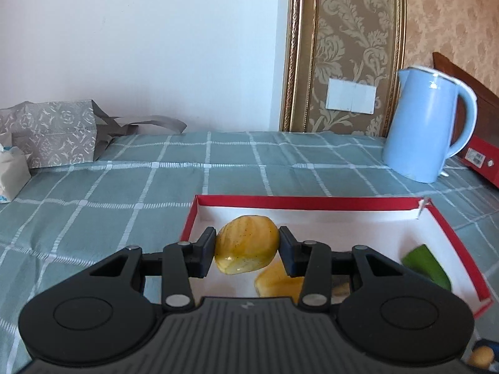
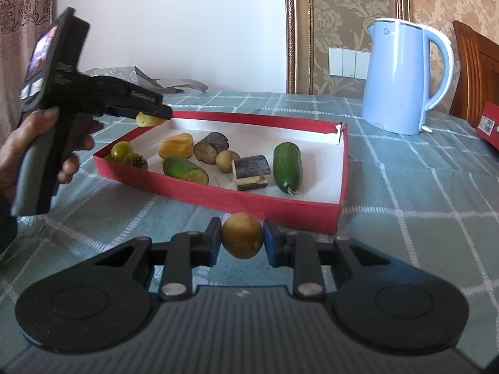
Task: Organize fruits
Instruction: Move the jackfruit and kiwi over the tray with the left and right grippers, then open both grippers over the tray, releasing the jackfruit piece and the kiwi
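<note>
The left gripper (image 1: 248, 251) has its fingers (image 1: 205, 251) closed on a yellow fruit (image 1: 247, 248), one pad pressed to each side. It holds the fruit in the air above the near-left part of a red box (image 1: 312, 203). Below and just right of these fingers, a second yellow piece (image 1: 276, 280) lies on the box's white floor; farther right lies a green piece (image 1: 427, 268). In the right wrist view, the same gripper (image 2: 152, 115) reaches over the box's far-left corner, the yellow fruit (image 2: 148, 120) showing under its tip, with a hand (image 2: 46, 149) on its grip.

The right gripper (image 2: 242, 240) has its fingers (image 2: 213, 240) closed on a round brown fruit (image 2: 242, 235), held just in front of the red box (image 2: 218, 196), outside its near wall. Beyond these fingers the box holds two green tomatoes (image 2: 122, 151), a yellow piece (image 2: 175, 145), a cut cucumber (image 2: 185, 170), two eggplant chunks (image 2: 251, 171), a small brown fruit (image 2: 227, 160) between them, and a whole cucumber (image 2: 288, 166) to the right.

The box sits on a surface with a teal checked cloth (image 2: 421, 193). A blue kettle (image 2: 402, 78) stands ahead and to the right of the right fingers, beyond the box. In the left wrist view, a patterned bag (image 1: 53, 134) lies far to the left, by the wall.
</note>
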